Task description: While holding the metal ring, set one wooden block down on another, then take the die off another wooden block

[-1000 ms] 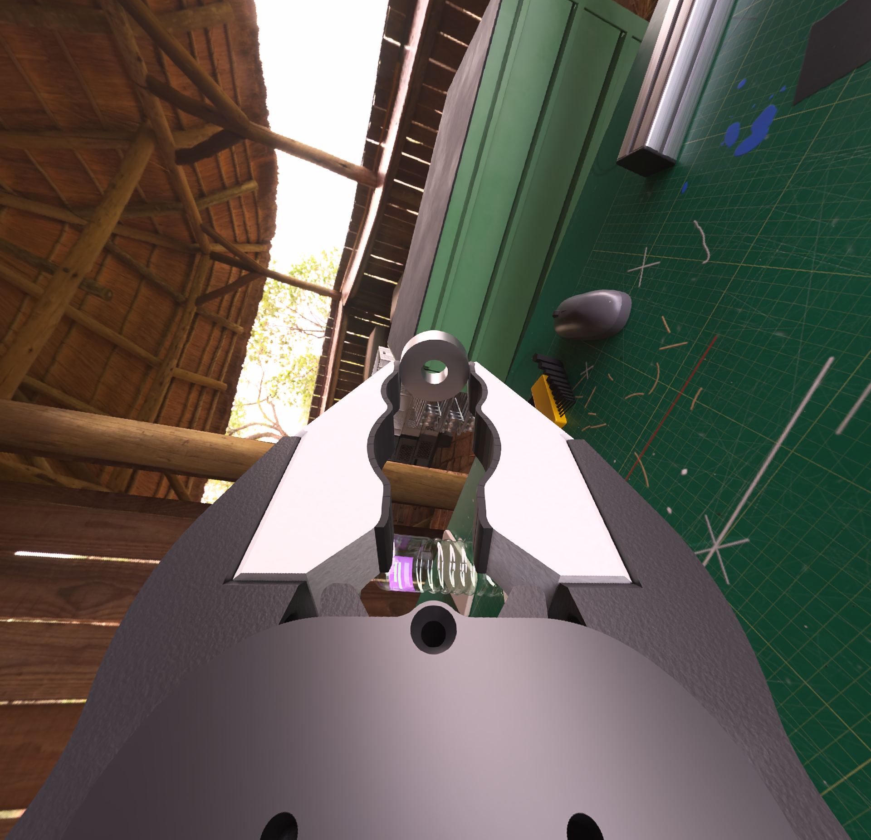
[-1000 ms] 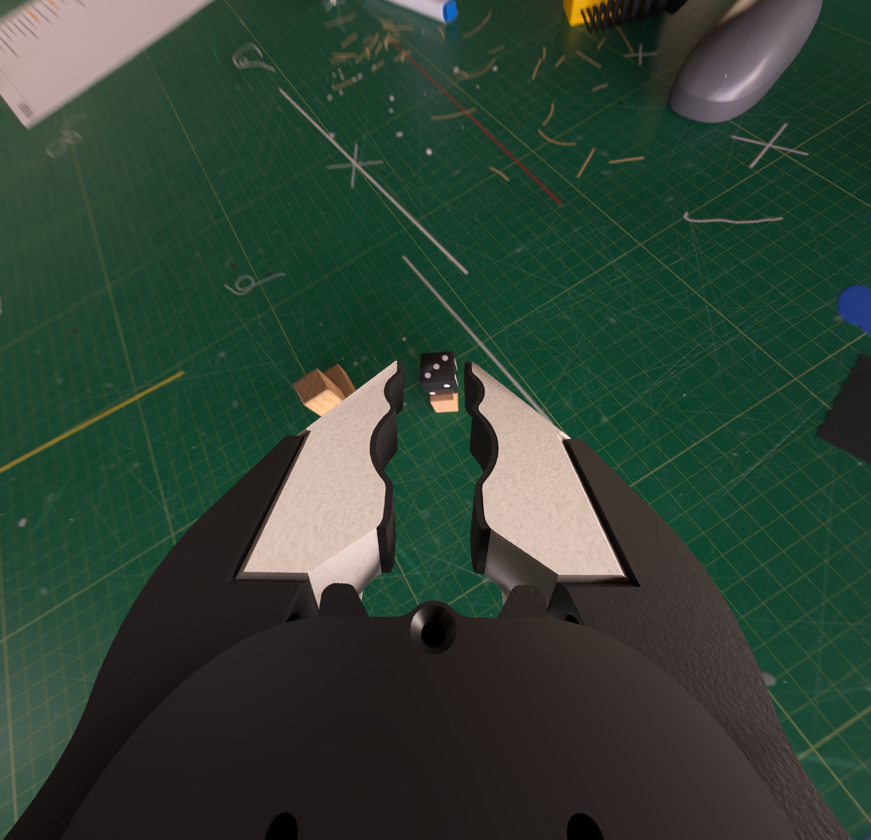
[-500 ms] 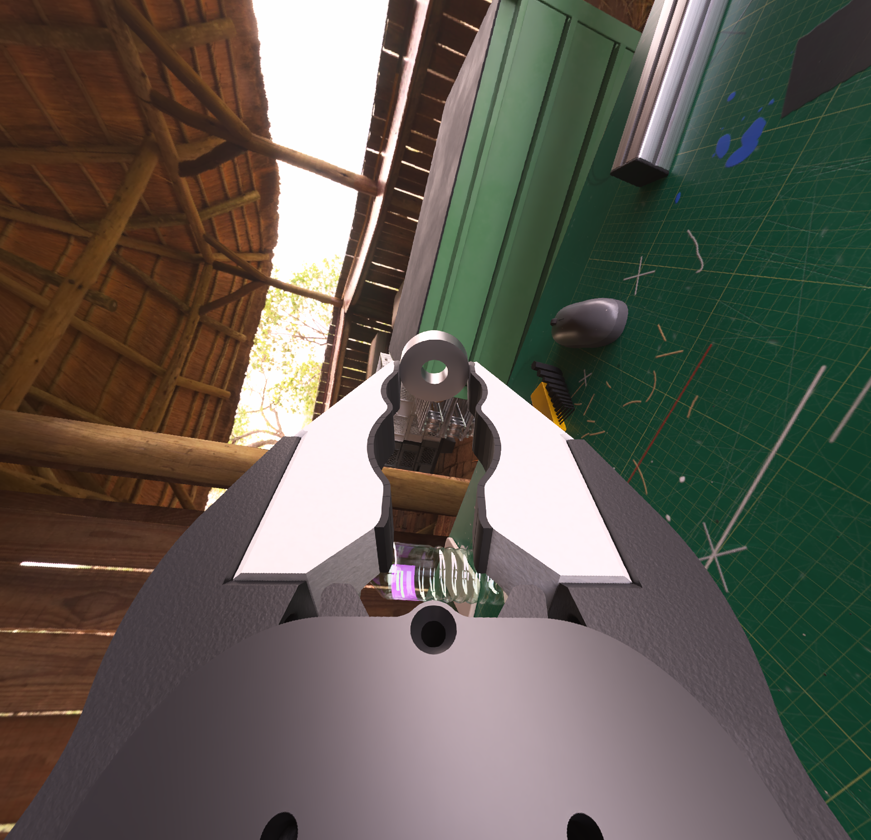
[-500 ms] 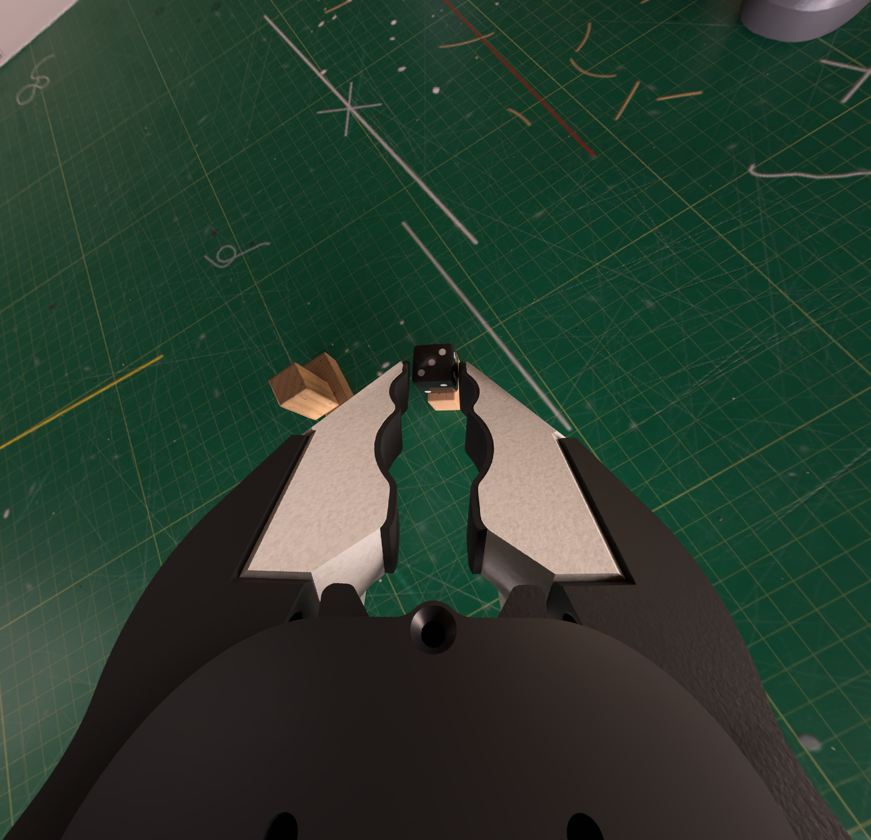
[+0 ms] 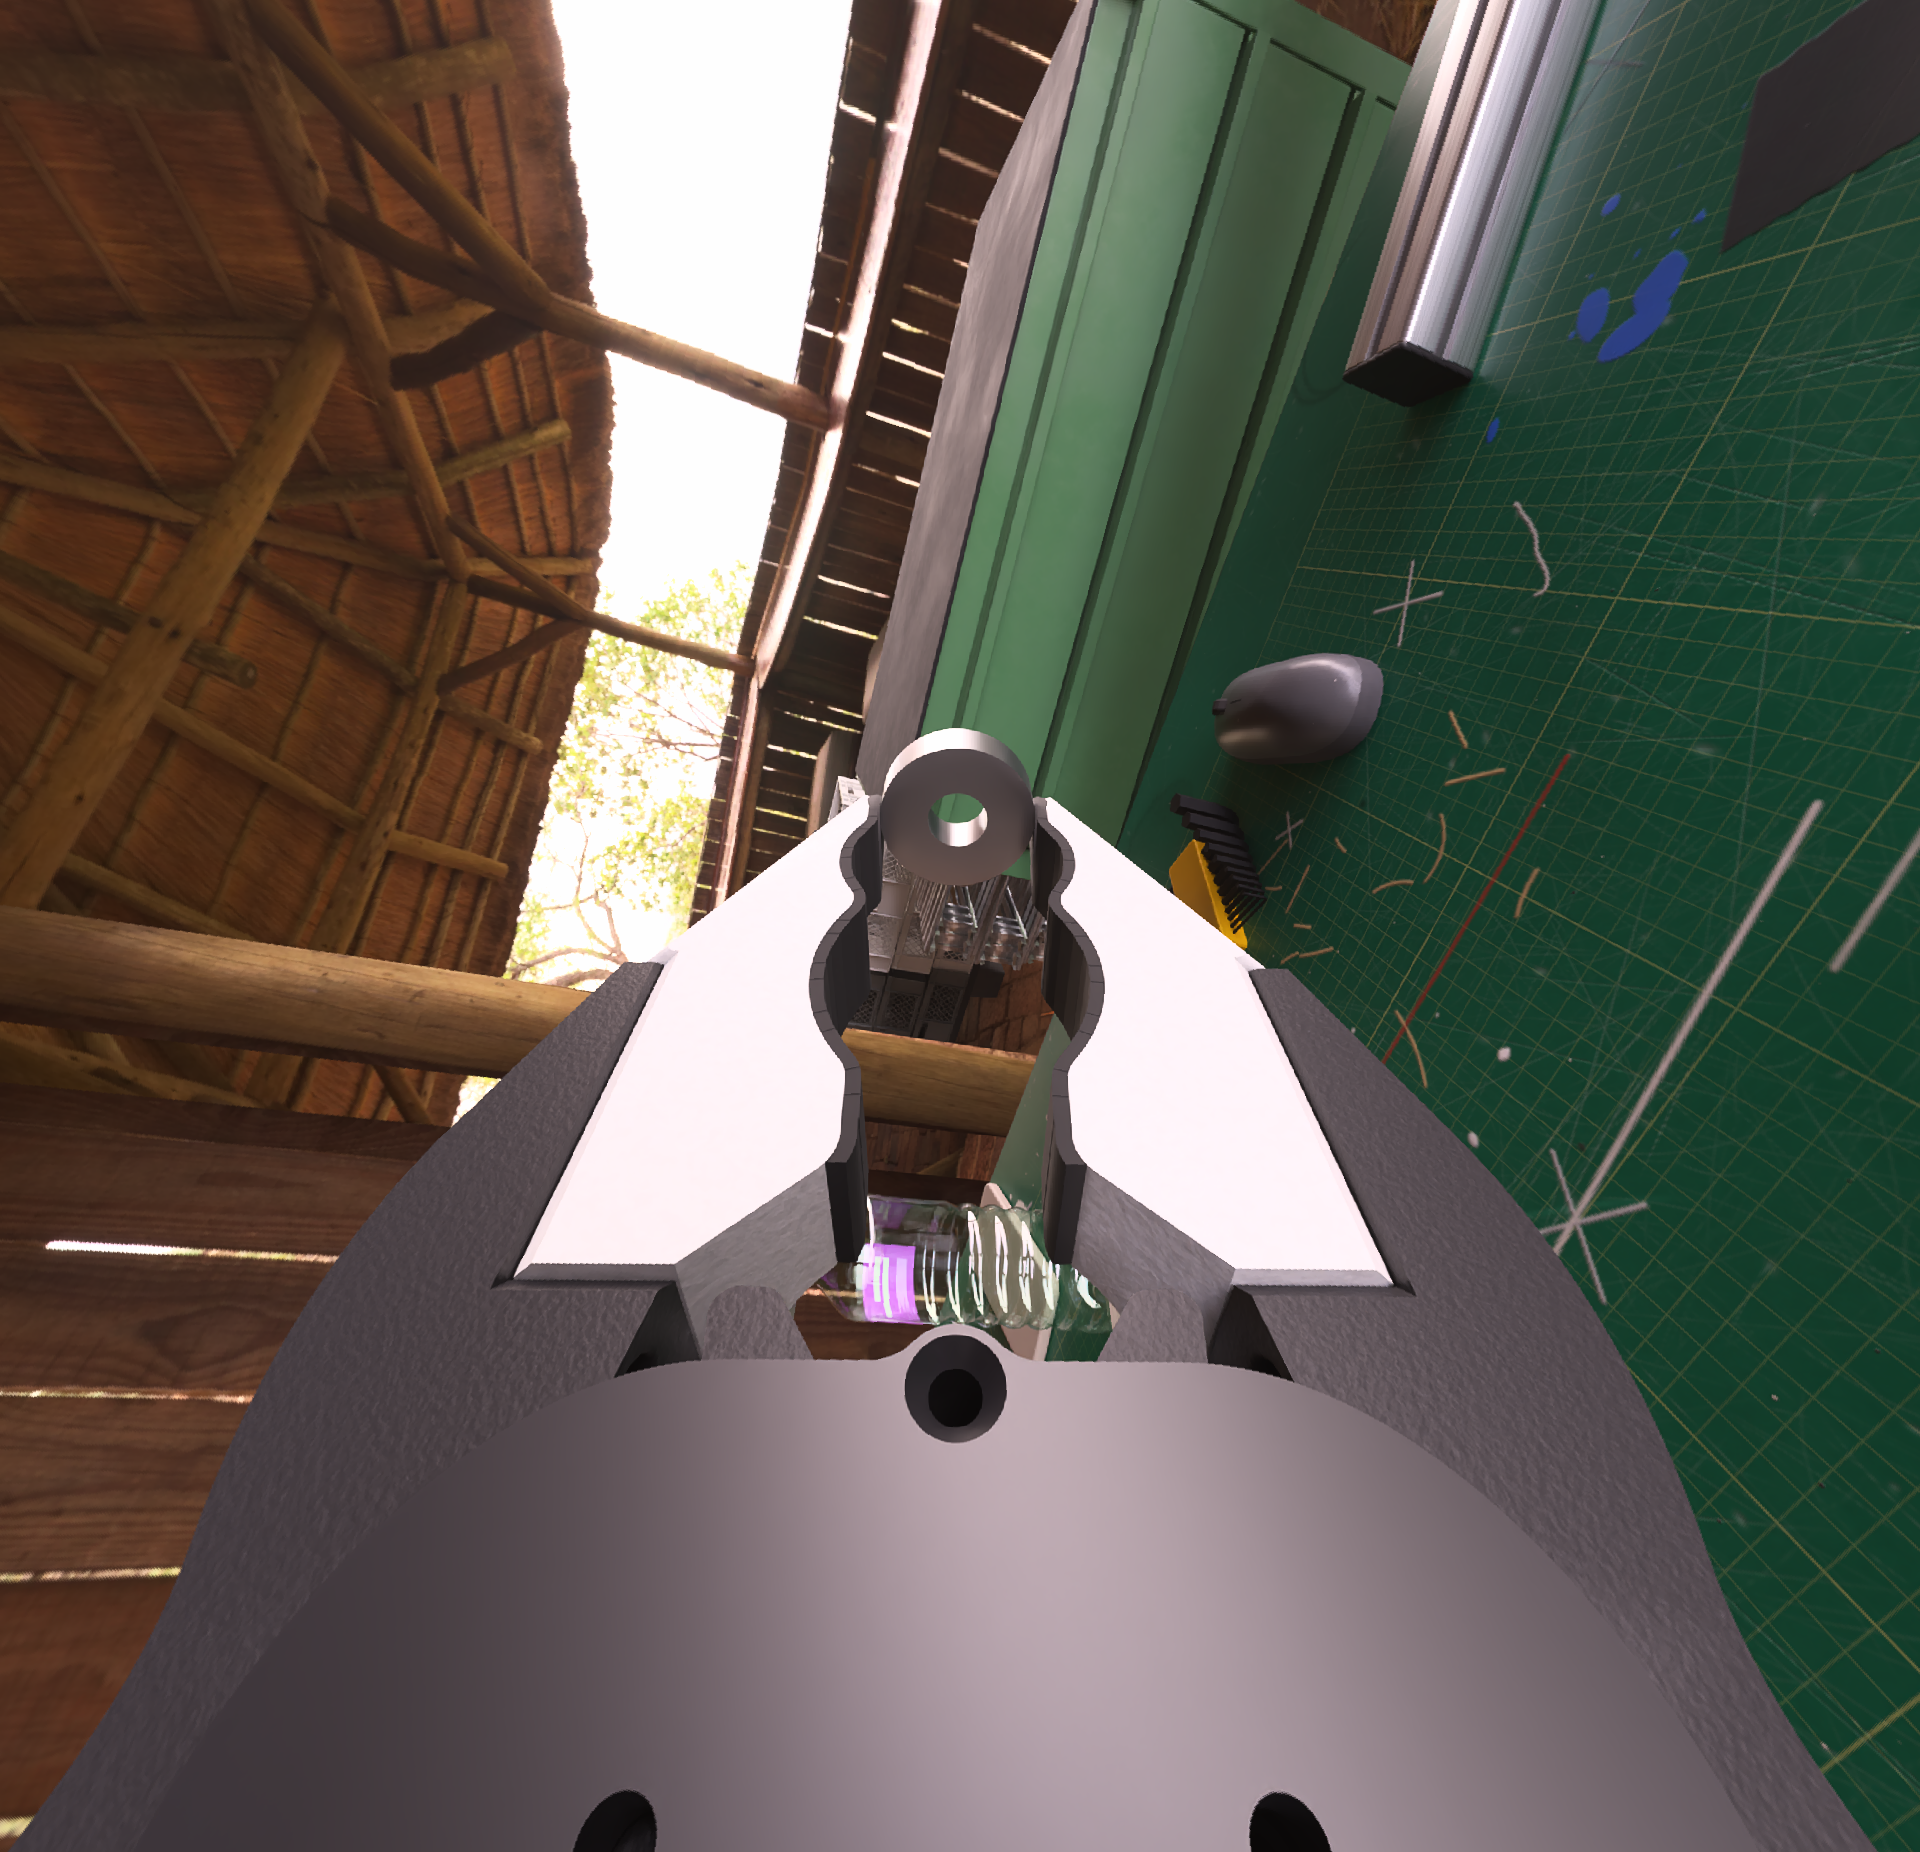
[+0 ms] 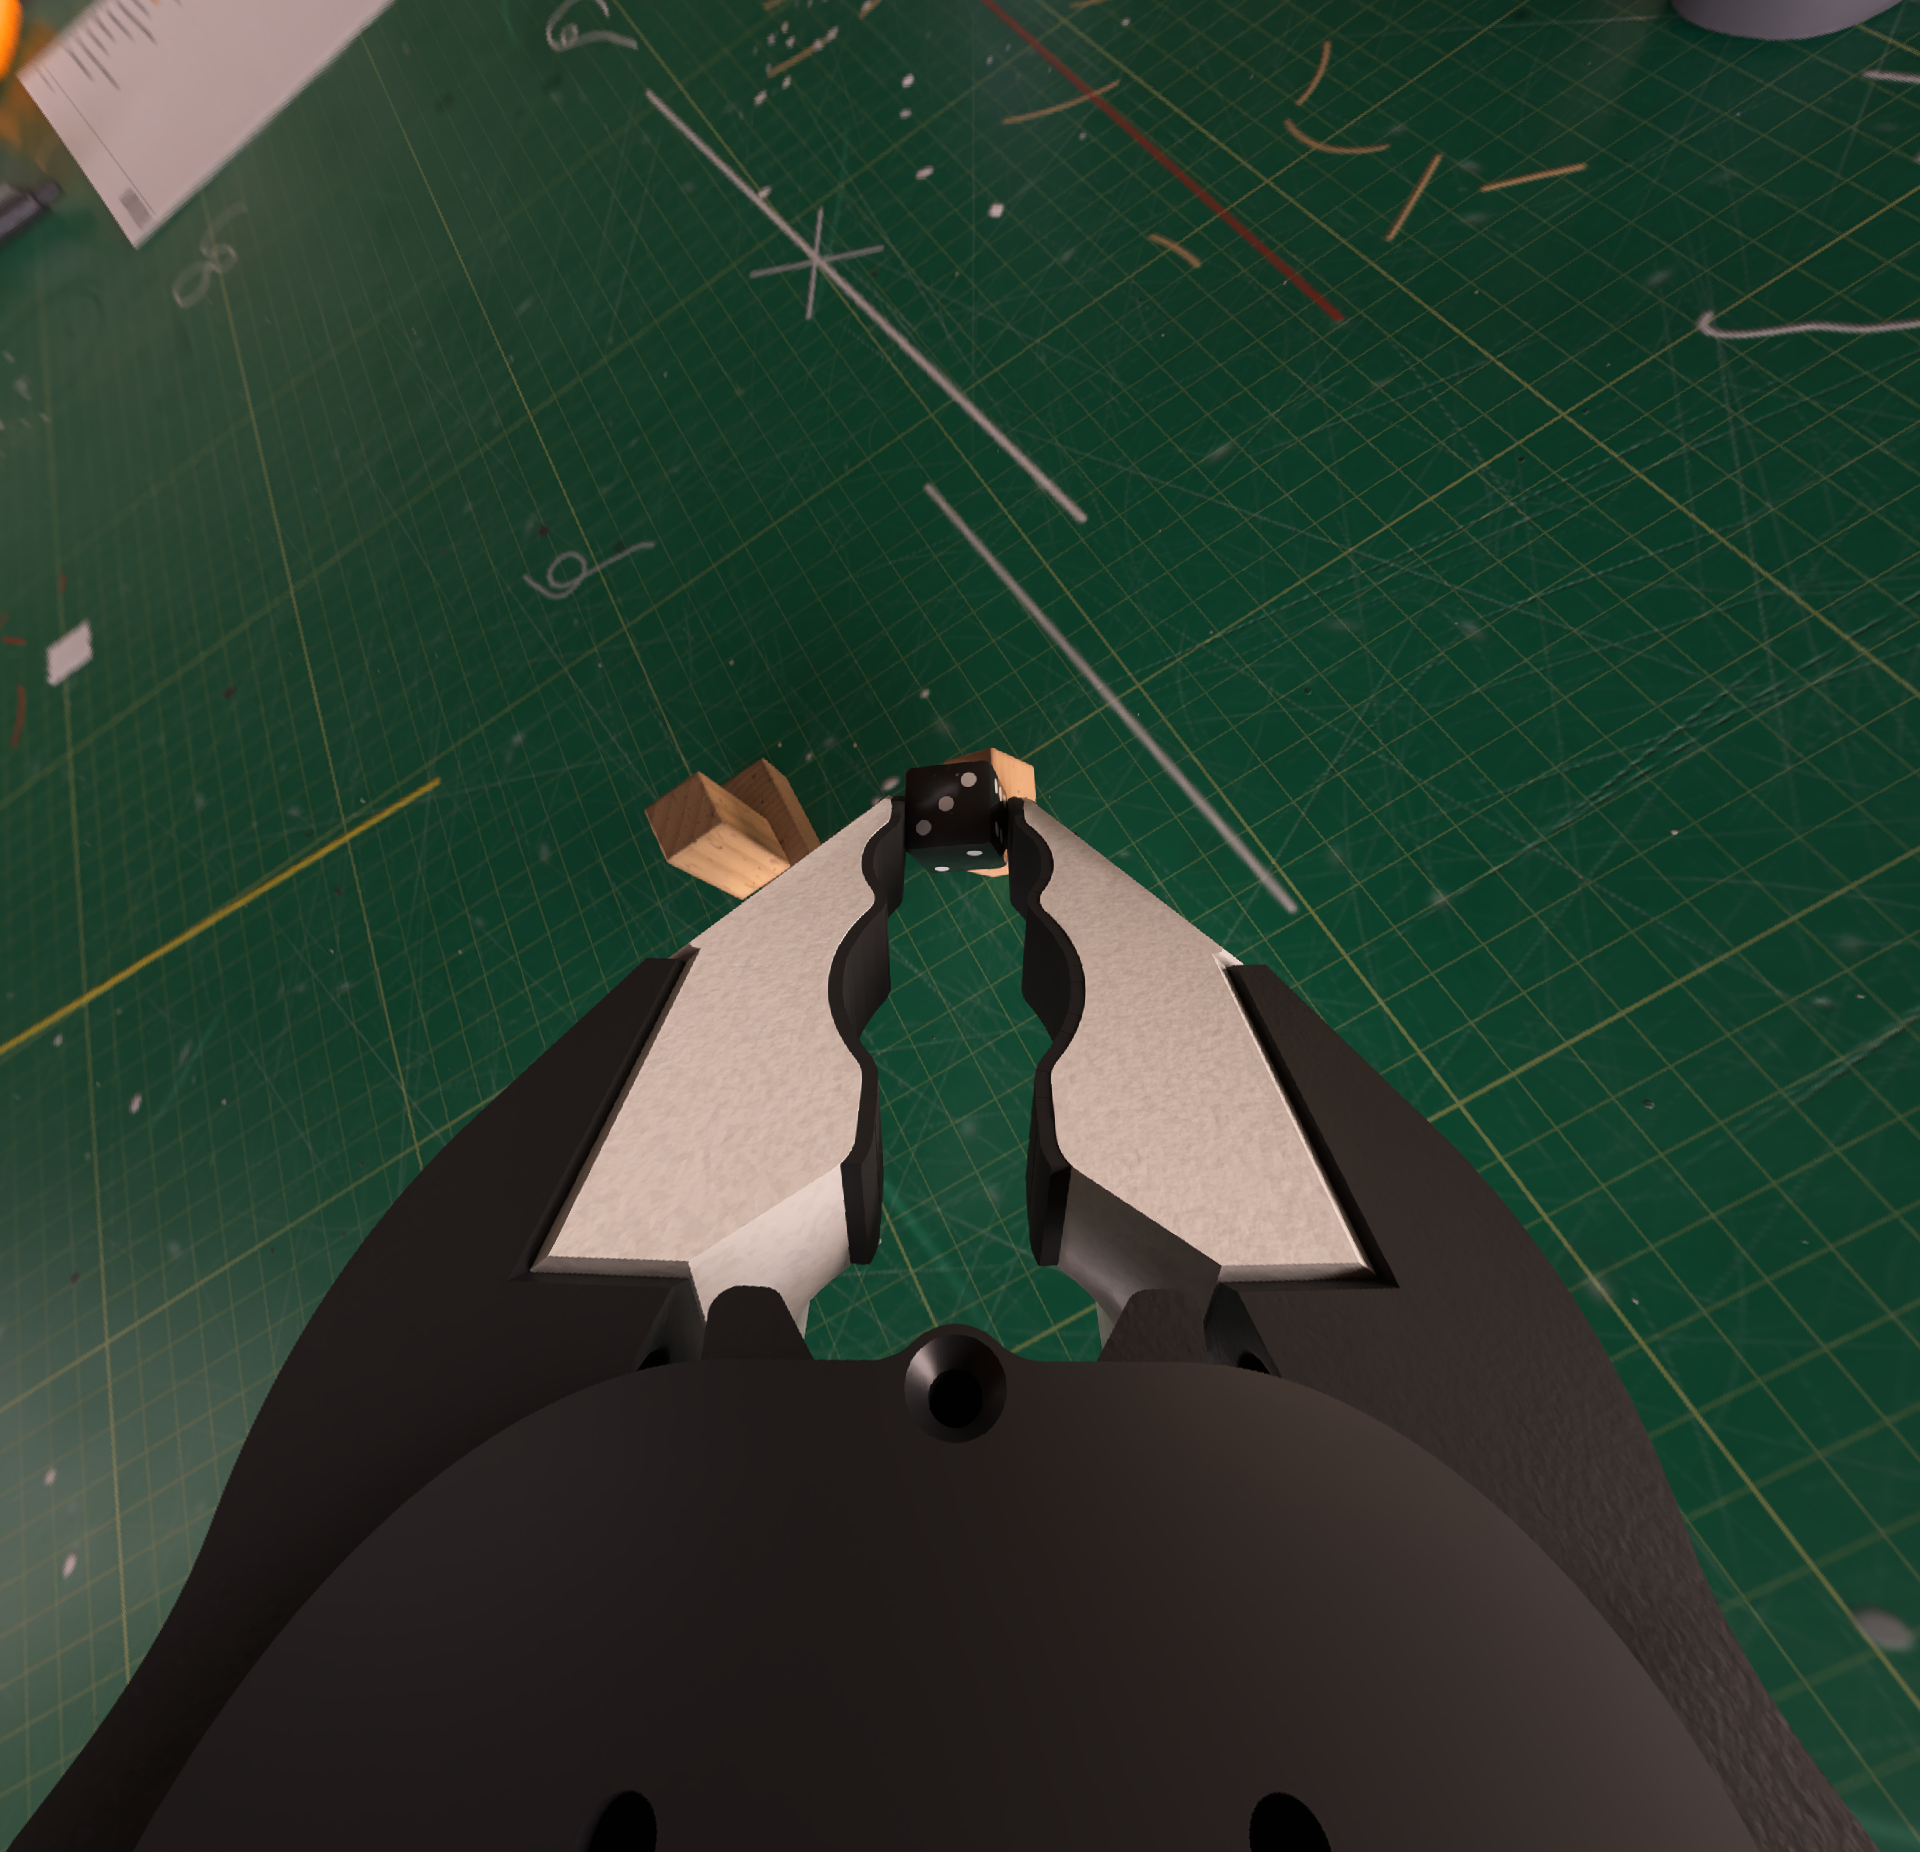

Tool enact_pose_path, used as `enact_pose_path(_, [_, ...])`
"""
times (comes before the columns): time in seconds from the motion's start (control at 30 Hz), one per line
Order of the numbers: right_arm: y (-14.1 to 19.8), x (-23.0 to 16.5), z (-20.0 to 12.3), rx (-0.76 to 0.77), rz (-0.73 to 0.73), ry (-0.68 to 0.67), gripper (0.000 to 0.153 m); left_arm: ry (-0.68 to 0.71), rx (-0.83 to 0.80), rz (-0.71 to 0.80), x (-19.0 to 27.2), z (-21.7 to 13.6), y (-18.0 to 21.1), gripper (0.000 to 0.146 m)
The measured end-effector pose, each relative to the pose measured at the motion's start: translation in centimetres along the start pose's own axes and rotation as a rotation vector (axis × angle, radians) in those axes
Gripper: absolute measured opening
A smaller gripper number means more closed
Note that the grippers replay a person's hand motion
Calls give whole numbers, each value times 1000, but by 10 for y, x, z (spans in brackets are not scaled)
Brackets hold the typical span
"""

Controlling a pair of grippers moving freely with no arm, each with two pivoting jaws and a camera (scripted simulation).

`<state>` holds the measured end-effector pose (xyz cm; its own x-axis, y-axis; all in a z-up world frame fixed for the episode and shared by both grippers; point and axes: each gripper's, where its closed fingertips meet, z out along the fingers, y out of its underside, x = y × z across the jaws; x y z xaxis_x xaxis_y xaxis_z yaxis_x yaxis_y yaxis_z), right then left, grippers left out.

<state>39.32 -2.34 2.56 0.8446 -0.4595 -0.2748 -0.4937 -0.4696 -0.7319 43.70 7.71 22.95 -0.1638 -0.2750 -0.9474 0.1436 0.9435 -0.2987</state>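
My left gripper (image 5: 956, 828) is shut on the metal ring (image 5: 912, 810), a grey ring with a small hole, held at the fingertips up in the air beside the green mat (image 5: 1662, 971). In the right wrist view my right gripper (image 6: 954, 815) is shut on the black die (image 6: 948, 834), its fingertips pressing on both sides. A wooden block (image 6: 1013, 774) shows just behind and under the die. Two more wooden blocks (image 6: 722, 841) sit together askew just left of my left finger, one on the other.
A grey mouse (image 5: 1299, 706), a yellow and black comb-like tool (image 5: 1216, 872), an aluminium bar (image 5: 1475, 161) and a green cabinet (image 5: 1122, 400) lie along the mat's far side. A white sheet (image 6: 208, 57) lies far left. A plastic bottle (image 5: 966, 1272) shows between my left fingers.
My right gripper came down and forward onto the die and narrowed until its fingertips closed on it. The left gripper has barely drifted, still holding the ring.
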Motion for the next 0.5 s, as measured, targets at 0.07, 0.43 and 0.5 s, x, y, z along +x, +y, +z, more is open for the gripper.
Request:
enact_pose_path(0.07, [1,-1,-2,-26,-24,18,19,-3,2,-2,-1,-1,0,28])
enact_pose_path(0.43, [5,-3,-3,-98,-170,92,19,-3,3,2,0,0,-1,28])
enact_pose_path(0.5, [5,-3,-2,-94,-181,78,19,-4,2,3,-1,0,-1,28])
